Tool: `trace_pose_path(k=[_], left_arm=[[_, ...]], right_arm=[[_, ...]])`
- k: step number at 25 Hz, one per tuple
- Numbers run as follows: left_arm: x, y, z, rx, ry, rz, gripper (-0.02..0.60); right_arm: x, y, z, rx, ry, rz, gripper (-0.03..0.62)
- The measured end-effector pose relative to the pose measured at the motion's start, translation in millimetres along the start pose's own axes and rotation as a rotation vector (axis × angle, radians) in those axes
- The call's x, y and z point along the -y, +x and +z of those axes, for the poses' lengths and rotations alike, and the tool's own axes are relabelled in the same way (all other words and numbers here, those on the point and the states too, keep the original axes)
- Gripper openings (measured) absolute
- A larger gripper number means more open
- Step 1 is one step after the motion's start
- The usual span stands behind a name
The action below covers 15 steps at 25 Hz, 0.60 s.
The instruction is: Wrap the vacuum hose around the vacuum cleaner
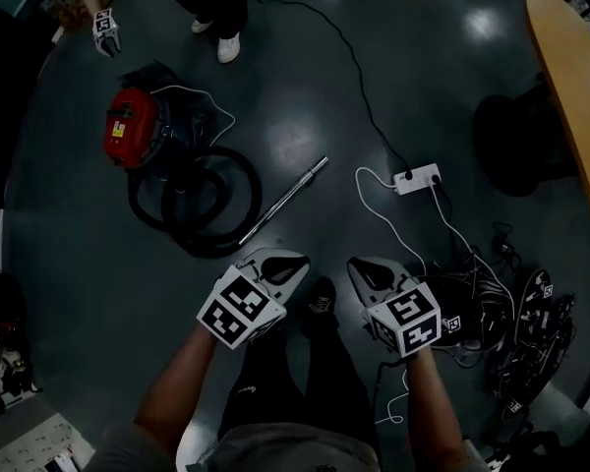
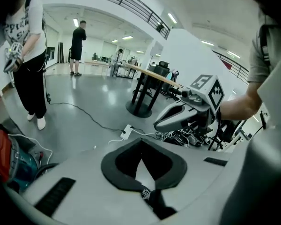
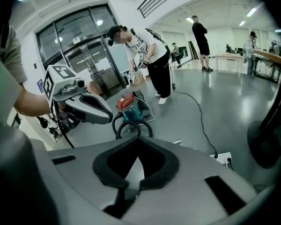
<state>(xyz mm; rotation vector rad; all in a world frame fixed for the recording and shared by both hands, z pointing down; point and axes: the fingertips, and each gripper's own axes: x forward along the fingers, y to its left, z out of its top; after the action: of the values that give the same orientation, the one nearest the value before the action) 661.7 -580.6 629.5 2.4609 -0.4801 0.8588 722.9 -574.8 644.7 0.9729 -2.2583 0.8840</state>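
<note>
The red and blue vacuum cleaner (image 1: 133, 131) sits on the dark floor at the upper left. Its black hose (image 1: 205, 203) lies in loose loops on the floor beside it, and a metal wand (image 1: 285, 199) stretches out to the right of the loops. My left gripper (image 1: 291, 263) and right gripper (image 1: 360, 267) hang side by side above the floor, short of the hose, both shut and empty. The right gripper view shows the vacuum cleaner (image 3: 129, 108) and hose (image 3: 132, 126) beyond my shut right gripper (image 3: 139, 144). The left gripper (image 2: 141, 145) has its jaws closed on nothing.
A white power strip (image 1: 416, 178) with cables lies right of the wand. A tangle of cables and gear (image 1: 511, 327) fills the lower right. A wooden table (image 1: 575, 77) and its round base (image 1: 516, 146) stand at the right. A person (image 3: 152, 64) bends over behind the vacuum.
</note>
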Motion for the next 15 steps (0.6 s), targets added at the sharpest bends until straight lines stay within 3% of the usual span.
trace_pose_path(k=[5,15], left_arm=[[39.5,-34.9,42.7,0.053,0.147,0.027,0.008],[134.7,-146.9,90.3,0.271,0.144,-0.156,0.008]], right_arm=[[-35.3,-57.6,30.0,0.137,0.076,-0.053,0.006],[-153.5,-155.1,86.0,0.415,0.109,-0.206,0.006]])
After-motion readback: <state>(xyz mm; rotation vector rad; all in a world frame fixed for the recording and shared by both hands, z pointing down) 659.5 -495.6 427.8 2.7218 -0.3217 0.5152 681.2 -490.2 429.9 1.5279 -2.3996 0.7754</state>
